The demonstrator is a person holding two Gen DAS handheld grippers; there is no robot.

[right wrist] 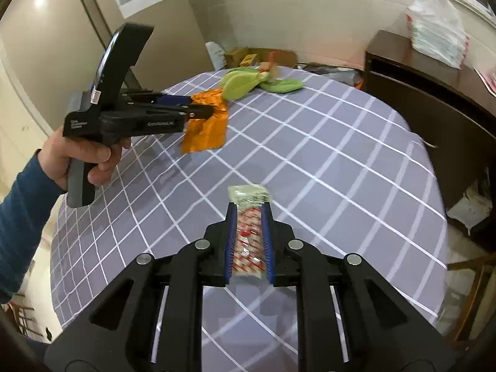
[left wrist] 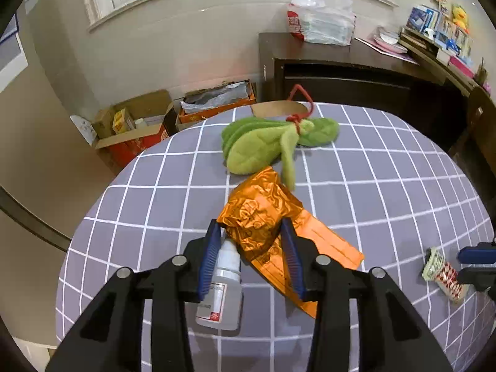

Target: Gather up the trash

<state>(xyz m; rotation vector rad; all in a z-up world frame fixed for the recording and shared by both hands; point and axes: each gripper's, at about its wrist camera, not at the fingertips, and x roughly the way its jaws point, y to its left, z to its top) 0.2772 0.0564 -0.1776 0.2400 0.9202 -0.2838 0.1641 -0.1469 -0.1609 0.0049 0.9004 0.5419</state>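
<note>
A crumpled orange foil wrapper sits between the blue pads of my left gripper, which is shut on it. From the right wrist view, the wrapper hangs from that gripper, which a hand holds just above the cloth. A small white bottle lies under the left finger; I cannot tell if it is touched. My right gripper is shut on a red-and-white snack packet with a pale green end. The packet and the right gripper also show at the left wrist view's right edge.
A round table carries a grey-purple checked cloth. A green plush leaf toy with a red cord lies at the far side, beside a brown paper piece. Cardboard boxes stand on the floor behind. A dark cabinet holds a white plastic bag.
</note>
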